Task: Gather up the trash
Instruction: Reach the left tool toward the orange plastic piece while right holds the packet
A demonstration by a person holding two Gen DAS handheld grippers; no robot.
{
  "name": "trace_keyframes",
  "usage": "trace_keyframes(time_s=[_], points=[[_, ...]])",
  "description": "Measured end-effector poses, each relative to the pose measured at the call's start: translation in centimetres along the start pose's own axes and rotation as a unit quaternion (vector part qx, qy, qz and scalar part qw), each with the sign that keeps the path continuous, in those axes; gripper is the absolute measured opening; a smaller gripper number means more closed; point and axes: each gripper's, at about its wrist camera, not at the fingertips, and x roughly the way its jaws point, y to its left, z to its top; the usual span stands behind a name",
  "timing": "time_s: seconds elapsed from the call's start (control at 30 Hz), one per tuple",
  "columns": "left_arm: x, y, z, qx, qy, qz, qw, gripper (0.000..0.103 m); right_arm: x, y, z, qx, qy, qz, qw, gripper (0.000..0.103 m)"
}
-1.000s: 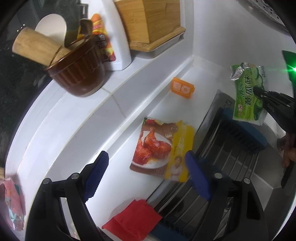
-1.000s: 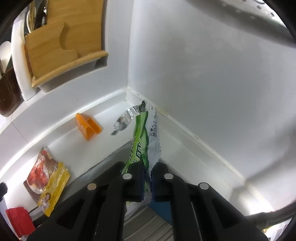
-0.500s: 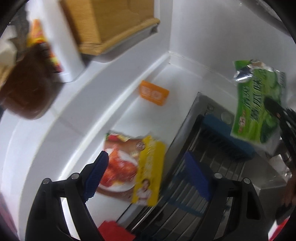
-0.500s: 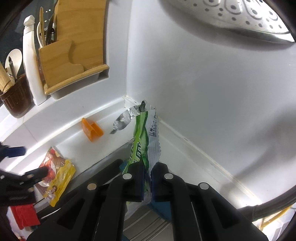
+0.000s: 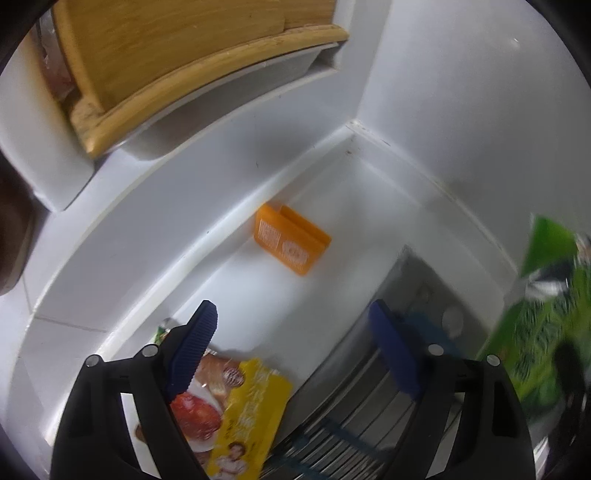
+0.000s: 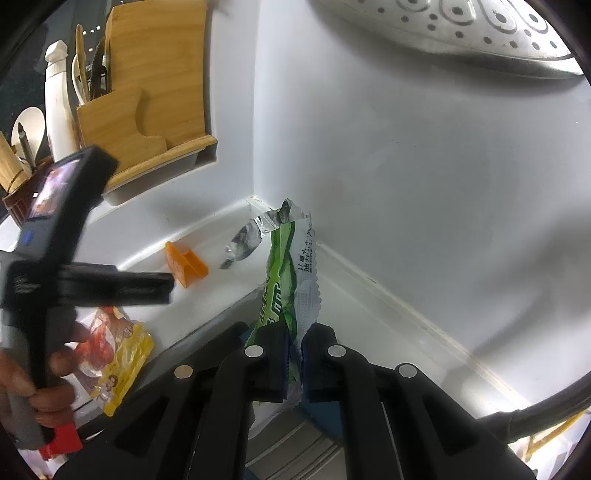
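My left gripper is open and hangs over the white counter with nothing between its blue pads. An orange packet lies just ahead of it, near the back ledge. A yellow and red chicken wrapper lies below the left finger. My right gripper is shut on a green snack wrapper, which stands up from the jaws. The same green wrapper shows blurred at the left view's right edge. In the right wrist view the left gripper, held by a hand, points at the orange packet.
Wooden cutting boards stand in a white holder on the back ledge, beside a brown utensil pot. A metal sink with a rack is below my grippers. A red scrap lies at the lower left. A steel colander hangs overhead.
My left gripper has moved along the counter toward the back corner and lower. The chicken wrapper has slid under it and the orange packet is nearer. The right gripper has kept still.
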Motion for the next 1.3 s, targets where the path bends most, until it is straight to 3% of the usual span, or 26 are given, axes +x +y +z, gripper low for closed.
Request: trace_keyframes(time_s=[0.47,0.53,0.6,0.97,1.13,1.3], points=[[4.5,-1.7,2.9,-0.059,0.009,0.003,0.9982,0.082,0.7,0.4,0.2,0.001,0.002,0.010,1.000,0.004],[5.3,-1.5,2.9,-0.074,0.020,-0.008,0.9970,0.070,0.9,0.4,0.0,0.003,0.005,0.010,1.000,0.004],[6.1,-1.4,3.0,-0.089,0.034,-0.016,0.9954,0.064,0.9,0.3,-0.2,0.004,0.009,0.011,1.000,0.004],[8.0,-1.1,3.4,-0.116,0.034,0.010,0.9927,0.059,1.3,0.0,-1.2,0.010,0.020,0.016,1.000,0.004],[7.7,-1.0,3.3,-0.114,0.028,0.006,0.9931,0.041,1.6,0.0,-1.6,0.012,0.024,0.018,0.999,0.004],[7.6,-1.4,3.3,-0.100,0.021,0.003,0.9948,0.034,1.9,0.2,-1.7,0.011,0.026,0.021,0.999,0.004]])
